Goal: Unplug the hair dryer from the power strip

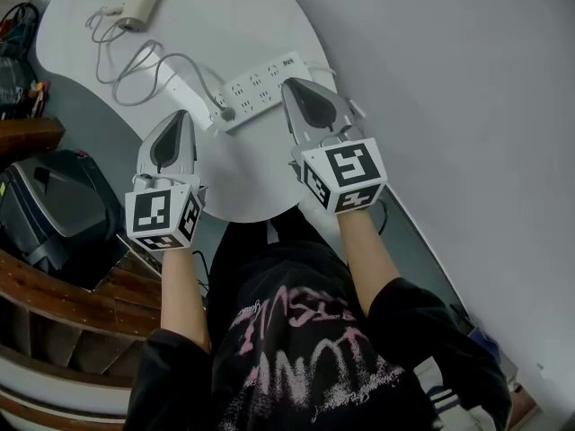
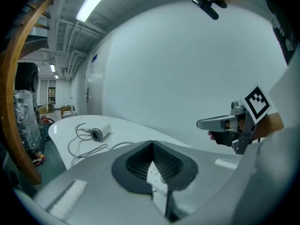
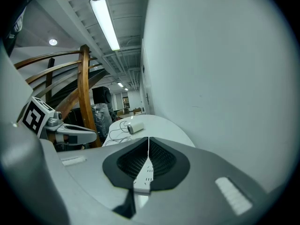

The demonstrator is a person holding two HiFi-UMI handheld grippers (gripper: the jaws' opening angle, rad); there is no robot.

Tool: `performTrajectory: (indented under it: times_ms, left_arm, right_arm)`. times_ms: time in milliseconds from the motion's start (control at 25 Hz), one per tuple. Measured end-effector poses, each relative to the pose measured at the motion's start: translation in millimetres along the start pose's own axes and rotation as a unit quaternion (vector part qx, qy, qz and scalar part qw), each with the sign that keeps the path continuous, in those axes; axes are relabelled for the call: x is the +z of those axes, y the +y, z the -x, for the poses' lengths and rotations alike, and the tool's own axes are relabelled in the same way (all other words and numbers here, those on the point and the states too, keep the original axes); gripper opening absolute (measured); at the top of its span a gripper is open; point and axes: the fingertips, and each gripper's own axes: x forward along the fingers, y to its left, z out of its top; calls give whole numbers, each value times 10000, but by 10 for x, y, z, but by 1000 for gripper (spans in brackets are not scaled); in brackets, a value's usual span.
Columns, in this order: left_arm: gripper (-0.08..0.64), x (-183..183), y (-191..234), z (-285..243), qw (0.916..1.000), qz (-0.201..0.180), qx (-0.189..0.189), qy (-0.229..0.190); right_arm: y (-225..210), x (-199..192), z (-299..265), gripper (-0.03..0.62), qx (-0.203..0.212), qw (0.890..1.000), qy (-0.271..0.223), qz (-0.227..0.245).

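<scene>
Head view is showing both claws hovering over the near part of the white tabletop [image 1: 252, 16], and neither is gripping anything. The left claw [image 1: 181, 115] is pinched closed and empty. The right claw [image 1: 289, 84] is pinched closed too, with its tip hanging over the right end of the power strip [image 1: 265, 83]. Whether it is touching the strip, I cannot tell. That strip is lying with its long axis running near-left to far-right. The plug [image 1: 225, 111] is sitting in the strip's left end, just to the far right of the left claw's tip. So the left claw is looking like the nearer one for the pull, with the right claw placed to pin the strip. The cord [image 1: 153, 61] is looping away to the hair dryer [image 1: 139, 9], which is resting well off at the far left. By my read, the unplugging is not yet starting.
</scene>
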Motion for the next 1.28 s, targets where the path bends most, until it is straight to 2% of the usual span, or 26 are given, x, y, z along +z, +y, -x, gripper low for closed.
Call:
performTrajectory:
  times_ms: [840,1280]
  left_arm:
    - [2,-452,-40,-123,9989,198,-250,352]
    - [2,-497,-45,-155,9984,194,-345,404]
  right_arm:
    - [42,-529,-127,17,-97,9986,499,-126]
    - [80,-695,-268,55,-9,9964,831,186]
